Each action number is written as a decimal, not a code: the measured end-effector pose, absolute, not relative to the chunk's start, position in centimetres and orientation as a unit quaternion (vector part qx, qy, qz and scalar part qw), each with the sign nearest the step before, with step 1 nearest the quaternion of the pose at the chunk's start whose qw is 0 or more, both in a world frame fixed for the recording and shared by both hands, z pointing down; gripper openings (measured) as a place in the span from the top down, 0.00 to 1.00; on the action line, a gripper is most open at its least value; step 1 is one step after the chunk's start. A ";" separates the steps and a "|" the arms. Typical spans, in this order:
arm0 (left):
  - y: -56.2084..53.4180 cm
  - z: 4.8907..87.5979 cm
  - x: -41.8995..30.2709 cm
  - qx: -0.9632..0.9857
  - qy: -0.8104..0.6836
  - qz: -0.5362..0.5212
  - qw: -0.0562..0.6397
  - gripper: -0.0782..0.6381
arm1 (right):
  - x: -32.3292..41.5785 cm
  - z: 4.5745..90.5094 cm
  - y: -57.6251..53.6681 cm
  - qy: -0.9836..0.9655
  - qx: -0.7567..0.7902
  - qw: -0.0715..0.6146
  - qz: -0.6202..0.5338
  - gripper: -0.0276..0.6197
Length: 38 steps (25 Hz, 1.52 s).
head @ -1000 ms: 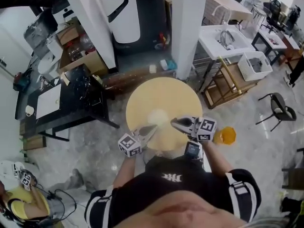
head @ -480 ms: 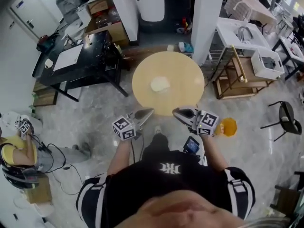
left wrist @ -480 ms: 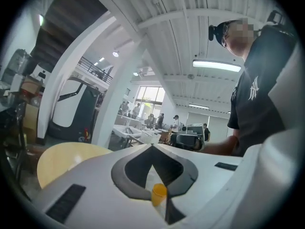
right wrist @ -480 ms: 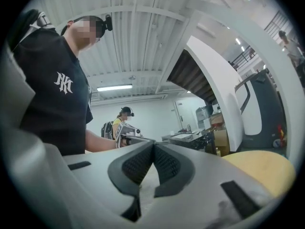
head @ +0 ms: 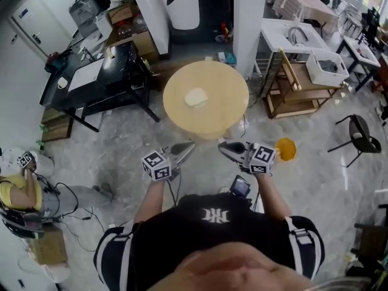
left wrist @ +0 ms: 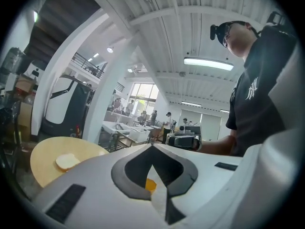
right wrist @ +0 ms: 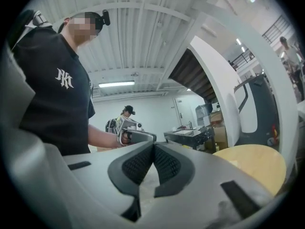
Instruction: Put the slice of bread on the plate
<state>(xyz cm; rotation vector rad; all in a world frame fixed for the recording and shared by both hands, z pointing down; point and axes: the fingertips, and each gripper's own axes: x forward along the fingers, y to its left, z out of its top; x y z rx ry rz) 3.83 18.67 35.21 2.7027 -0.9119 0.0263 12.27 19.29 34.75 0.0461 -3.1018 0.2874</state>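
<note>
A person in a black T-shirt [head: 212, 232] stands on a grey floor [head: 121, 156] facing a round wooden worktop [head: 227, 111], with a hand-held gripper in each hand. The slice of bread [head: 195, 97] lies flat on the worktop, a little left of its middle in the head view, well apart from both tools. The left hand-held gripper [head: 190, 145] and the right hand-held gripper [head: 222, 146] are held side by side at about waist height. Their tips lean toward each other and show just below the worktop's near rim in the head view. In the left gripper view the two jaws are pressed together with nothing between them, and the bread shows pale on the worktop at the lower left. The right gripper view shows that tool's ribbed dark pads pressed together at the tips in the same way, with nothing held, and a curve of the wooden top at the right edge. Around the worktop stand a black desk [head: 100, 80] at the left, a white pillar [head: 248, 17] behind it and a wooden rack [head: 297, 96] at the right, beside a white basin [head: 291, 36]. An orange object [head: 285, 149] sits on the floor near the right hand-held gripper, and a black chair [head: 359, 135] stands further right. A second person [head: 18, 193] is partly in view at the left edge.
</note>
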 end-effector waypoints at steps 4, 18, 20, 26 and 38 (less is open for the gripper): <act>21.7 34.0 4.5 0.952 -0.278 -0.001 0.126 0.87 | 11.6 33.3 22.9 -0.996 0.031 0.013 0.079 0.96; 39.7 39.2 -0.2 0.950 -0.236 -0.046 0.199 0.87 | 6.4 36.5 39.8 -0.985 0.084 0.039 0.146 0.96; 41.0 39.1 0.5 0.952 -0.226 -0.049 0.202 0.87 | 6.9 36.1 40.9 -0.984 0.087 0.028 0.151 0.96; 42.5 36.3 2.4 0.965 -0.201 -0.021 0.166 0.87 | 6.6 34.1 41.4 -0.990 0.061 0.010 0.126 0.97; 43.8 35.8 7.4 0.973 -0.166 0.026 0.157 0.87 | 11.1 34.0 42.9 -0.990 0.061 -0.030 0.124 0.97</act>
